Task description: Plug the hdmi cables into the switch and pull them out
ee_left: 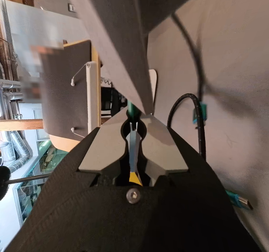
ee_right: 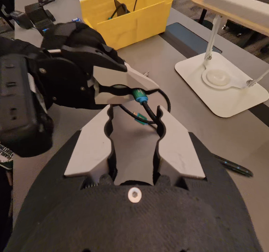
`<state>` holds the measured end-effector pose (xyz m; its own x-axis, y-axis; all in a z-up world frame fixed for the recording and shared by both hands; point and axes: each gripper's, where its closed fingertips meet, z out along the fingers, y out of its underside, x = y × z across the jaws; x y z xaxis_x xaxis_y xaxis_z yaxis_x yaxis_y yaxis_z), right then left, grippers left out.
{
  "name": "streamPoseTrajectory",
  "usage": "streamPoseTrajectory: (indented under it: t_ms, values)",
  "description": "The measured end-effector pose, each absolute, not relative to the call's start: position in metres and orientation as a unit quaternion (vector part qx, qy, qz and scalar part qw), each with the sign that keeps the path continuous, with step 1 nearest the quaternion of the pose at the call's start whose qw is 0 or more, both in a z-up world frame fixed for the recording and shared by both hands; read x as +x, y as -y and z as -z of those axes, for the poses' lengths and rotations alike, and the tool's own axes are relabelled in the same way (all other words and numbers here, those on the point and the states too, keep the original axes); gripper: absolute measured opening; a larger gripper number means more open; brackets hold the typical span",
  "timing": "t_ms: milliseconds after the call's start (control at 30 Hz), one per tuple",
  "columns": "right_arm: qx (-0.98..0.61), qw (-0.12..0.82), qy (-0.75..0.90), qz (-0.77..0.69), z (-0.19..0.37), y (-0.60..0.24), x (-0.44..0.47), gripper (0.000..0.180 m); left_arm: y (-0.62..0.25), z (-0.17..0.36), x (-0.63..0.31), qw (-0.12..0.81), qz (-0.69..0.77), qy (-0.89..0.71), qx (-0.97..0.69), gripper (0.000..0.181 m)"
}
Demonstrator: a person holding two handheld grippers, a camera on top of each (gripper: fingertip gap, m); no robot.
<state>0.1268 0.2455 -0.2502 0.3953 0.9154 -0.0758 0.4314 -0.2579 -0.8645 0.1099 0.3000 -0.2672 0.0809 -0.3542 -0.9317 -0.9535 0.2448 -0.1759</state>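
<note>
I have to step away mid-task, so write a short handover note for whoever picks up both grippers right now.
Left gripper: shut on the green-and-blue HDMI plug of a black braided cable, held above the grey table.
Right gripper: open, empty, aimed at the cable loop.
A second green HDMI plug lies loose on the table; the yellow plastic bin stands behind.
Done: one plug picked up.
Left: no switch is in view; find it, plug in, pull out.

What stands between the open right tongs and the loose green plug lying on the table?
Partly the black cable hanging from the plug held by the left tongs: it crosses just over the loose green plug. The right tongs otherwise have open table ahead.
</note>
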Motion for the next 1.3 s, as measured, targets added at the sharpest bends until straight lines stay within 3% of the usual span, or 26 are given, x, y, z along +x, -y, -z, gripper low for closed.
streamPoseTrajectory:
  t_ms: [267, 433, 533, 667, 933, 1133, 1300]
  values:
    - [-0.68, 0.436, 0.521, -0.275, 0.245, -0.247, 0.128, 0.057, -0.294, 0.258, 0.12, 0.527, -0.294, -0.608, -0.516, 0.0]
    - [-0.662, 0.416, 0.51, -0.36, 0.24, -0.244, 0.13, 0.023, -0.29, 0.256, 0.125, 0.539, -0.286, -0.607, -0.508, 0.0]
    - [-0.661, 0.429, 0.524, -0.321, 0.248, -0.248, 0.133, 0.017, -0.288, 0.259, 0.127, 0.538, -0.288, -0.61, -0.506, 0.0]
    - [-0.662, 0.435, 0.553, -0.256, 0.259, -0.253, 0.136, 0.025, -0.288, 0.262, 0.131, 0.536, -0.287, -0.615, -0.503, 0.0]
    - [-0.645, 0.421, 0.572, -0.284, 0.27, -0.245, 0.14, 0.013, -0.285, 0.274, 0.135, 0.516, -0.241, -0.625, -0.533, 0.001]
    - [-0.627, 0.465, 0.574, -0.248, 0.264, -0.244, 0.147, 0.007, -0.268, 0.286, 0.126, 0.448, -0.078, -0.63, -0.63, 0.025]
    - [-0.605, 0.482, 0.598, -0.209, 0.266, -0.236, 0.149, 0.007, -0.23, 0.269, 0.133, 0.341, 0.262, -0.532, -0.73, 0.046]
